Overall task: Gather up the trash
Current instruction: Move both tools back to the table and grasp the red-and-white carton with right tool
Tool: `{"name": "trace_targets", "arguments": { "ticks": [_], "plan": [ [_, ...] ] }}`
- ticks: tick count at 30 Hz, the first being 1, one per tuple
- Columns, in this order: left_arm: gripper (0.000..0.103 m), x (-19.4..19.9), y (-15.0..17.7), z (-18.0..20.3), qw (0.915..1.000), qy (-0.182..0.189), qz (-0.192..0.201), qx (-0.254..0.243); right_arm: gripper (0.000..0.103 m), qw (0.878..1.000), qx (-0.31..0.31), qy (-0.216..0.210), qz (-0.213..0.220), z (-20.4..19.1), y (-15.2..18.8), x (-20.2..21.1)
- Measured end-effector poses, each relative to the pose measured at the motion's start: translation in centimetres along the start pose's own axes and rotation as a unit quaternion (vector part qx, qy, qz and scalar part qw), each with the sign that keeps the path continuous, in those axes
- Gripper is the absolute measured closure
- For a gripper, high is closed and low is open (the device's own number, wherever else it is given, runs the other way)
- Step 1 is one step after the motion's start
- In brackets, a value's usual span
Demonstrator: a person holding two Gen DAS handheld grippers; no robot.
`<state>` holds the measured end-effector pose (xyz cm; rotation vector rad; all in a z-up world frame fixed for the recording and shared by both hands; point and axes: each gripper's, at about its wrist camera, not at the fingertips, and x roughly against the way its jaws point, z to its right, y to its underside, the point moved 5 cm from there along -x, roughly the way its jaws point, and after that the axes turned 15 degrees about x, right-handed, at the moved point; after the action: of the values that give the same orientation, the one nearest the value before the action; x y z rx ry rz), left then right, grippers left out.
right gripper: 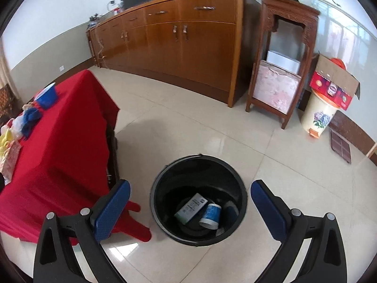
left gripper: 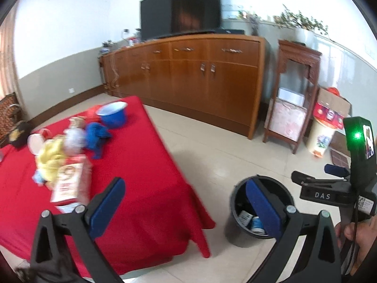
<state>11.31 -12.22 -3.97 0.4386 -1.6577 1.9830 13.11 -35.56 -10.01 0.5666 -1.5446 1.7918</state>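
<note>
A black bucket [right gripper: 169, 176] stands on the tiled floor beside the red-clothed table [right gripper: 70, 141]. Inside it lie a small grey carton [right gripper: 190, 208] and a blue-and-white paper cup [right gripper: 211, 215]. My right gripper [right gripper: 190, 202] hangs open and empty just above the bucket. My left gripper [left gripper: 186, 208] is open too, empty, over the table's near corner, with the bucket [left gripper: 238, 214] behind its right finger. On the table lie a red-and-white carton [left gripper: 70, 184], a yellow cloth [left gripper: 50, 158], crumpled white plastic [left gripper: 74, 139], a blue cloth [left gripper: 96, 139] and a blue bowl [left gripper: 113, 113]. The right gripper [left gripper: 311, 173] shows at the right edge.
A long wooden sideboard [left gripper: 188, 75] with a TV [left gripper: 181, 7] lines the far wall. Right of it stand a carved wooden stand [right gripper: 282, 47] and a cream flowered bin [right gripper: 318, 115] carrying a cardboard box [right gripper: 334, 80]. Open tiled floor [right gripper: 188, 127] lies between table and sideboard.
</note>
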Motion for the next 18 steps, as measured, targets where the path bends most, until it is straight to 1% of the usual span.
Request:
{"name": "trace_targets", "arguments": {
  "ticks": [3, 7, 8, 13, 18],
  "plan": [
    [0.000, 1.5, -0.5, -2.8, 0.9996, -0.019, 0.016, 0.014, 0.000, 1.000, 0.015, -0.007, 0.014, -2.1, -0.9, 1.0],
    [0.000, 3.1, -1.1, -7.2, 0.9972, -0.053, 0.037, 0.036, 0.000, 0.998, 0.038, -0.023, 0.037, -5.5, -2.2, 2.3],
    [0.000, 3.5, -1.3, -8.7, 0.9960, -0.066, 0.041, 0.044, 0.000, 0.998, 0.044, -0.028, 0.042, -6.6, -2.7, 2.6],
    [0.000, 5.2, -1.3, -13.8, 0.9900, -0.106, 0.056, 0.074, 0.000, 0.994, 0.074, -0.055, 0.067, -11.7, -4.5, 4.0],
    [0.000, 7.0, -0.8, -18.1, 0.9833, -0.134, 0.069, 0.102, 0.000, 0.987, 0.108, -0.081, 0.090, -17.5, -6.1, 5.5]
  ]
}}
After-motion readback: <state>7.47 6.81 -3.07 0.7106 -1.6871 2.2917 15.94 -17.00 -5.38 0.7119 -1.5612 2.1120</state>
